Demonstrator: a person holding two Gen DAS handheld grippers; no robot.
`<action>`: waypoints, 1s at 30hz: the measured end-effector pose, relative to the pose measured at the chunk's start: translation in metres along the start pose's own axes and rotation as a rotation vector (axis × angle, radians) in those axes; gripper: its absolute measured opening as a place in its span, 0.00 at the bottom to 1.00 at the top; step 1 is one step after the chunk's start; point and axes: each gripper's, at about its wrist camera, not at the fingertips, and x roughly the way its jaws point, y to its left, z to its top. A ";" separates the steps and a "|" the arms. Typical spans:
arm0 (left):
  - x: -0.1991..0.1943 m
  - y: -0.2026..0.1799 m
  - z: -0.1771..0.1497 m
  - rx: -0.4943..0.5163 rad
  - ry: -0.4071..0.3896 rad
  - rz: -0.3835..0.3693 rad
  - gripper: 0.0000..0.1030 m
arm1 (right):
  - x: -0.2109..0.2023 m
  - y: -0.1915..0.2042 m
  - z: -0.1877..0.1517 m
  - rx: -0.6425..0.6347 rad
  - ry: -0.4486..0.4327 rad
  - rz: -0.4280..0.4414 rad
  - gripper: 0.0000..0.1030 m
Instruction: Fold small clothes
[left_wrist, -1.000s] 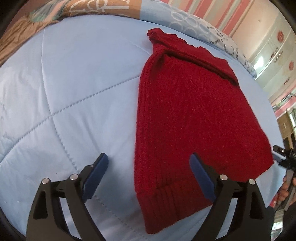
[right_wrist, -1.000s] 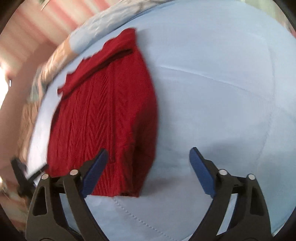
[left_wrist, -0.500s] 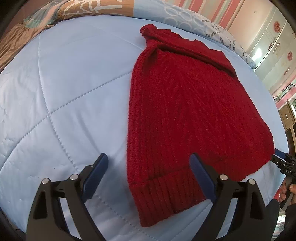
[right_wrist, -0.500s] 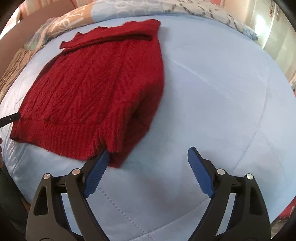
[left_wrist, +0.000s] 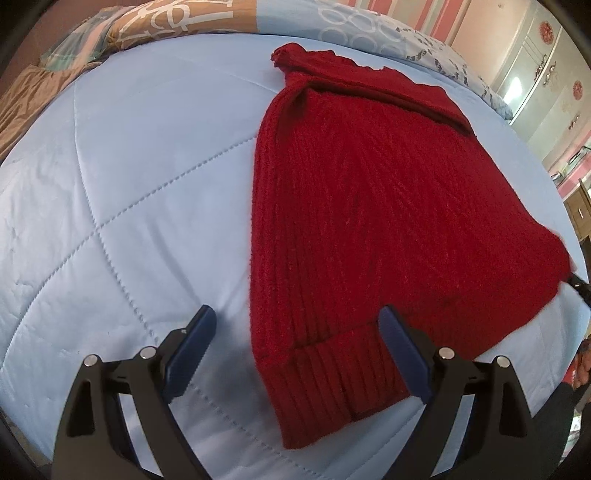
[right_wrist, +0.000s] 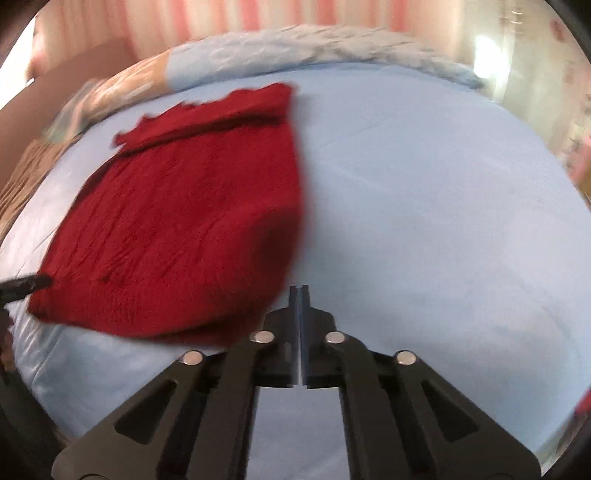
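A red knit sweater (left_wrist: 373, 221) lies flat on the light blue quilt (left_wrist: 129, 203), its sleeves folded in and its ribbed hem nearest me. My left gripper (left_wrist: 295, 325) is open, its fingers astride the hem's near left corner, just above it. In the right wrist view the sweater (right_wrist: 184, 221) lies to the left, blurred. My right gripper (right_wrist: 299, 291) is shut with nothing between its jaws, beside the sweater's near right corner. The right gripper's tip (left_wrist: 580, 288) shows at the sweater's right corner in the left wrist view.
Patterned bedding (left_wrist: 177, 22) lies along the far edge of the bed. A pink striped wall and white cabinet (left_wrist: 535, 66) stand beyond. The quilt's near edge drops off close to both grippers. The left gripper's tip (right_wrist: 22, 286) shows at the left edge.
My right gripper has shut and swung so the sweater sits further left. The left gripper has edged closer to the hem. The sweater's lower right part now lies flatter.
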 end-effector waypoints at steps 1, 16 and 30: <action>0.000 0.000 0.000 0.003 0.000 0.003 0.88 | -0.002 -0.020 -0.004 0.078 0.018 0.021 0.00; -0.001 -0.001 -0.002 -0.010 -0.002 0.000 0.88 | 0.014 0.021 -0.013 -0.125 0.099 0.137 0.43; -0.006 0.002 -0.008 -0.018 -0.002 -0.001 0.88 | 0.007 0.018 -0.001 -0.126 -0.031 0.012 0.08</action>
